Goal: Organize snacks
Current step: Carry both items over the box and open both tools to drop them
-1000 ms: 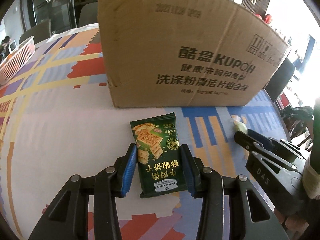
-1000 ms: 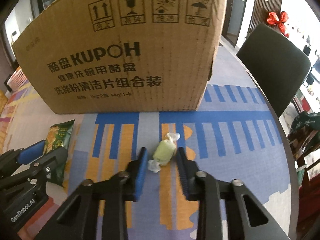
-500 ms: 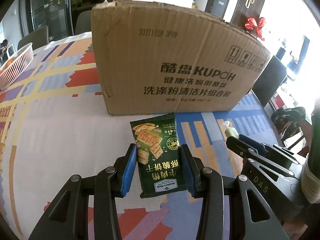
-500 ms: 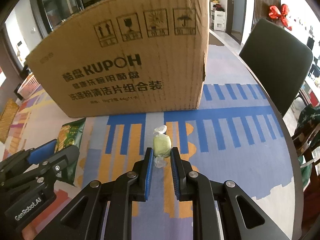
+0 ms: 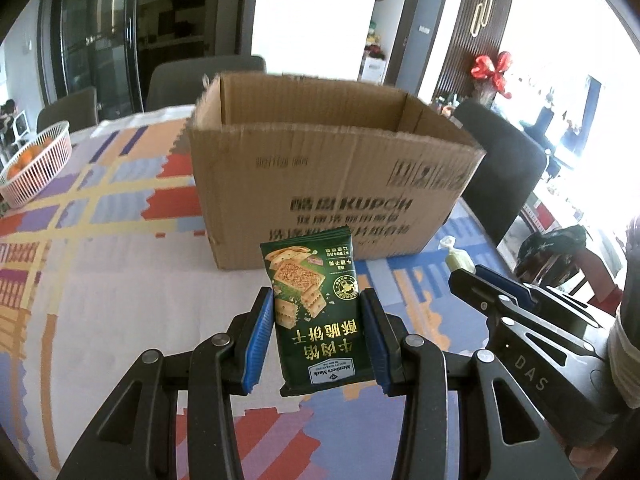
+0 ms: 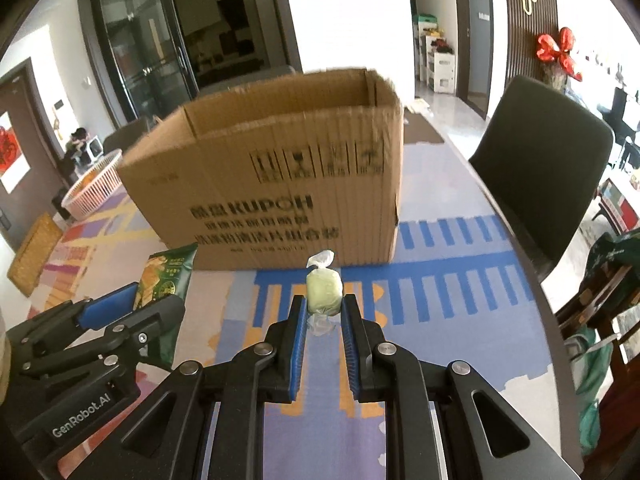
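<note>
My left gripper is shut on a dark green cracker packet and holds it up above the table, in front of the open cardboard box. My right gripper is shut on a pale green wrapped candy, also lifted, facing the same box. In the left wrist view the candy and the right gripper show at the right. In the right wrist view the cracker packet and the left gripper show at the left. The box's floor is hidden.
A colourful patterned cloth covers the table. A white basket of oranges stands at the far left. Dark chairs stand at the table's right edge and behind the box.
Both grippers have risen with their snacks off the table, so the box's open top now shows. The right gripper closed on the candy about a second ago.
</note>
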### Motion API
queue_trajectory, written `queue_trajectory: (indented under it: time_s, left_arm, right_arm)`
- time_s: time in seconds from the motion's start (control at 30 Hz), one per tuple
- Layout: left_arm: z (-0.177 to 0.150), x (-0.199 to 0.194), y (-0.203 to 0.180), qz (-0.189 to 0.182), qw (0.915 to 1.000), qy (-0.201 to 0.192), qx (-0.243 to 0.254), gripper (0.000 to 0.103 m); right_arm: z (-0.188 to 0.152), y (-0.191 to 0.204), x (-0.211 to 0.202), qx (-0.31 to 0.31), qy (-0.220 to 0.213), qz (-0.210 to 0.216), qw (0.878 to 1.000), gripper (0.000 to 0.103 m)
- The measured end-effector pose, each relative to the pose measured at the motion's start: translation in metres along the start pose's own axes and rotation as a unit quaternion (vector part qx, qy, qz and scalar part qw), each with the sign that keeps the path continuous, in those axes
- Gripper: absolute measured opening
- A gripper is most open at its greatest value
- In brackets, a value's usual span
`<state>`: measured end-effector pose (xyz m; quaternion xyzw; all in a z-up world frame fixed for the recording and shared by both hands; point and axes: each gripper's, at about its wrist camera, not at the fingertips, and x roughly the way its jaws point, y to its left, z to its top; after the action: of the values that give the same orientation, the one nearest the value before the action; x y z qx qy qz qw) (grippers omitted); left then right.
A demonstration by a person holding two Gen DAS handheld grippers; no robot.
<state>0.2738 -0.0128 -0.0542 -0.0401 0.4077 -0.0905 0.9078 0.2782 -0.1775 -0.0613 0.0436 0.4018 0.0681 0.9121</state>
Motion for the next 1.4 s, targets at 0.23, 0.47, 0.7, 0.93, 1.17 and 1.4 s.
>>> queue_trajectory:
  time_s: [0.23, 0.47, 0.7, 0.93, 1.17, 1.4]
  left_arm:
    - [0.013, -0.031, -0.004, -0.002, 0.9993, -0.036, 0.005, 0.043]
    - [0.026, -0.054, -0.006, -0.004, 0.9978, -0.066, 0.008, 0.043]
    - [0.042, -0.072, -0.009, 0.001, 0.9956, -0.092, 0.017, 0.043]
    - [0.065, -0.081, -0.006, 0.003, 0.9938, -0.109, 0.023, 0.043]
    - [0.095, -0.079, 0.002, -0.002, 0.9934, -0.111, 0.026, 0.043]
    - [0.127, -0.070, 0.007, 0.004, 0.9943, -0.101, 0.032, 0.043]
  right_arm:
    - [0.019, 0.013, -0.024, -0.004, -0.034, 0.013, 0.999, 0.019]
    - [0.033, 0.017, -0.046, -0.010, -0.065, 0.021, 0.998, 0.019]
    - [0.050, 0.021, -0.061, -0.014, -0.091, 0.027, 0.995, 0.019]
    - [0.075, 0.027, -0.074, -0.025, -0.116, 0.027, 0.993, 0.019]
    - [0.104, 0.032, -0.074, -0.038, -0.123, 0.025, 0.991, 0.019]
    - [0.133, 0.037, -0.067, -0.054, -0.121, 0.021, 0.991, 0.019]
